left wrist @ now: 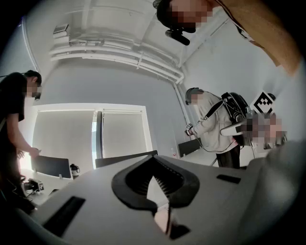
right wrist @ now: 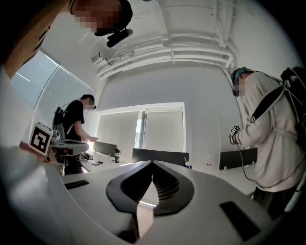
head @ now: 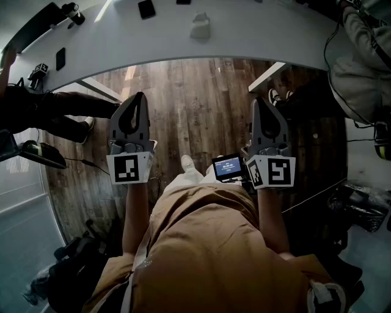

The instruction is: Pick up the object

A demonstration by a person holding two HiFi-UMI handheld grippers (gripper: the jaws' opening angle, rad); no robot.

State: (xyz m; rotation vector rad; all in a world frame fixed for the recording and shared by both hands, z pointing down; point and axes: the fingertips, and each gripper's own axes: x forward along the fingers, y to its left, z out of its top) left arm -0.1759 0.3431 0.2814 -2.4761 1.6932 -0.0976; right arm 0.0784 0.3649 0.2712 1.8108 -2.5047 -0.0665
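Note:
Both grippers are held up in front of my body over the wooden floor, side by side, with nothing in either. In the head view my left gripper (head: 135,96) has its jaws shut and points toward the white table (head: 256,36). My right gripper (head: 261,101) is shut too and points the same way. A small pale object (head: 200,27) stands on that table, far beyond both tips. The left gripper view shows the closed tips (left wrist: 154,158) against a room wall; the right gripper view shows the same closed tips (right wrist: 153,162).
A black flat item (head: 146,8) and another (head: 60,58) lie on the table. A small lit screen (head: 228,166) hangs by my right gripper. A person in black (left wrist: 12,124) stands at left, one in a pale hoodie (right wrist: 272,139) at right. A dark bag (head: 67,269) sits on the floor.

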